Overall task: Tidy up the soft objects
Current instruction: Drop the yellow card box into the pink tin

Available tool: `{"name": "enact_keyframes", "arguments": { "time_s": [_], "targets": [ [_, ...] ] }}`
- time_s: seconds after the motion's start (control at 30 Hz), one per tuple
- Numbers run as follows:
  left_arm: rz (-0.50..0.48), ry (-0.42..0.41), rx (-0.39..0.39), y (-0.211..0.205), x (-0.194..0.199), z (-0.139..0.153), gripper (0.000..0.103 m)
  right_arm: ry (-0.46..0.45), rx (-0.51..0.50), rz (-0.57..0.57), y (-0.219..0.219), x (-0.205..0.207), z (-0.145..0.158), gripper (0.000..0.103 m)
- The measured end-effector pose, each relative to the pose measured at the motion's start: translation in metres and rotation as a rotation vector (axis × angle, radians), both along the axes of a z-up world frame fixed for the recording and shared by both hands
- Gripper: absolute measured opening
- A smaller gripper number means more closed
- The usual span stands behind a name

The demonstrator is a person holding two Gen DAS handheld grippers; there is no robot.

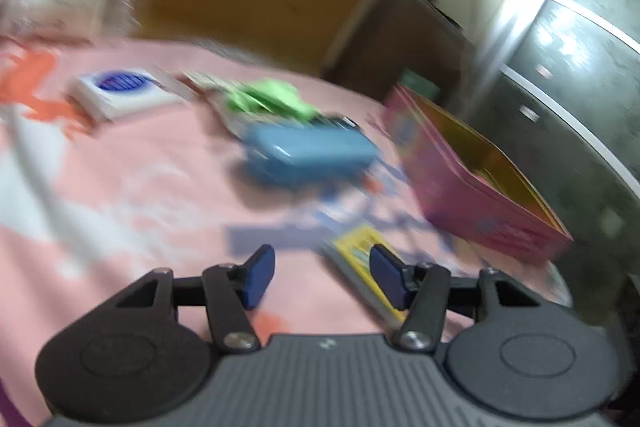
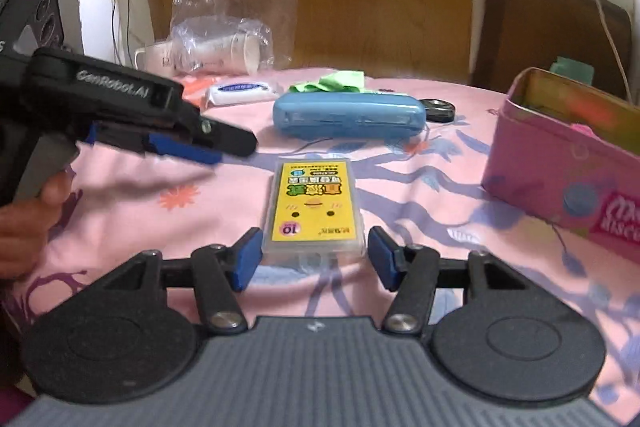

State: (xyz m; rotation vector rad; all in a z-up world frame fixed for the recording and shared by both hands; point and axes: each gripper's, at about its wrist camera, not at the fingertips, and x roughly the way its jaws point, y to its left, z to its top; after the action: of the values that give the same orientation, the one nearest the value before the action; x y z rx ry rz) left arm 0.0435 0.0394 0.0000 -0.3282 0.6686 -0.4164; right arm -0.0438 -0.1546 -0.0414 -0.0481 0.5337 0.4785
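Observation:
A yellow tissue pack (image 2: pixel 313 211) in clear wrap lies flat on the pink flowered cloth (image 2: pixel 132 227). My right gripper (image 2: pixel 316 261) is open. The pack's near end sits between its blue pads (image 2: pixel 249 259) with a thin gap on each side. My left gripper (image 2: pixel 224 147), held by a hand, hovers over the cloth to the left of the pack. In the blurred left wrist view the left gripper (image 1: pixel 324 275) is open and holds nothing, and the yellow pack (image 1: pixel 360 251) lies beside its right finger. A green cloth (image 2: pixel 332 82) lies behind a blue hard case (image 2: pixel 348 119).
An open pink tin (image 2: pixel 560 163) stands at the right. A white wipes pack (image 2: pixel 240 93), a black round object (image 2: pixel 440 109), a white mug (image 2: pixel 156 59) and a clear bag of paper cups (image 2: pixel 228 27) sit at the back. A wooden panel rises behind.

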Motion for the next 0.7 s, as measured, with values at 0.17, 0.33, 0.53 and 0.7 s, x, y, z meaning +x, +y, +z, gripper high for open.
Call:
{"name": "enact_keyframes", "arguments": {
  "time_s": [0.17, 0.33, 0.53, 0.7],
  "targets": [
    [-0.11, 0.073, 0.002, -0.03, -0.008, 0.008, 0.051, -0.024, 0.01, -0.004, 0.001, -0.002, -0.003, 0.062],
    [-0.175, 0.195, -0.075, -0.048, -0.003, -0.005, 0.046, -0.046, 0.013, -0.017, 0.001, -0.009, -0.003, 0.058],
    [-0.173, 0.19, -0.129, -0.055, -0.001, 0.0, 0.041, -0.198, 0.003, -0.085, -0.011, -0.028, 0.011, 0.058],
    [-0.221, 0.092, -0.106, -0.08, 0.001, 0.03, 0.041, -0.345, -0.039, -0.179, -0.022, -0.033, 0.028, 0.058]
  ]
}}
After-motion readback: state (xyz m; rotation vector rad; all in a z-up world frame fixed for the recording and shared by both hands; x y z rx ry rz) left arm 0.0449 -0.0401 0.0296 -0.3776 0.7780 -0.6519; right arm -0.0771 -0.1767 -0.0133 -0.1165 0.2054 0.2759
